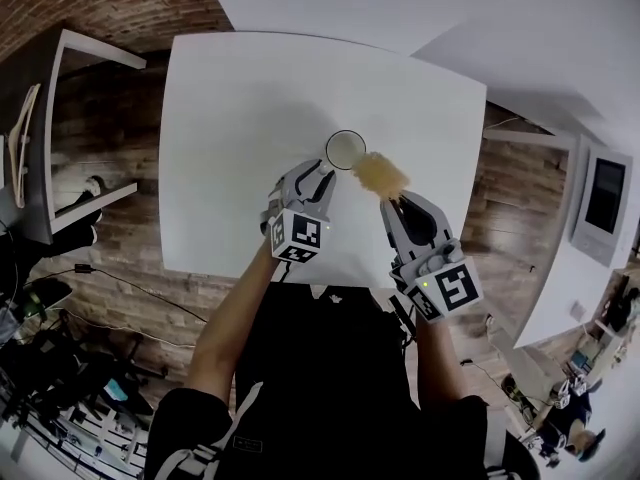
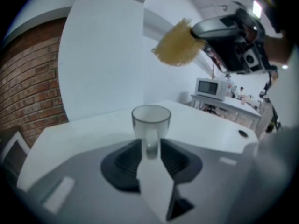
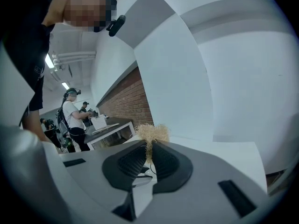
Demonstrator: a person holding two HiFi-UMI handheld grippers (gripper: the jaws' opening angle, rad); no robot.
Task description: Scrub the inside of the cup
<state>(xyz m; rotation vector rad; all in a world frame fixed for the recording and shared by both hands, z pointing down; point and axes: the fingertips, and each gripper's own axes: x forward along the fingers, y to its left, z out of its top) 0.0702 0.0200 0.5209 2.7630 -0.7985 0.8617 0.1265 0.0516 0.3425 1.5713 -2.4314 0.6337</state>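
A clear glass cup (image 1: pixel 346 150) stands upright on the white table (image 1: pixel 230 118). In the left gripper view the cup (image 2: pixel 150 120) has its handle turned toward me, between the pads of my left gripper (image 2: pixel 150 150). The jaws stand wide and I see no pad pressing on the handle. From the head view, the left gripper (image 1: pixel 322 178) sits just in front of the cup. My right gripper (image 1: pixel 397 202) is shut on a straw-yellow fibre scrubber (image 1: pixel 381 175), held above and right of the cup. The scrubber (image 2: pixel 176 43) hangs in the air; its tuft (image 3: pixel 152 133) sticks out past the right gripper's (image 3: pixel 150 155) jaws.
The table's near edge runs just under both grippers. A second white table (image 1: pixel 560 58) adjoins at the right. A dark shelf unit (image 1: pixel 60 118) stands at the left on a brick-patterned floor. A microwave (image 2: pixel 211 87) and people (image 3: pixel 74 115) are far off.
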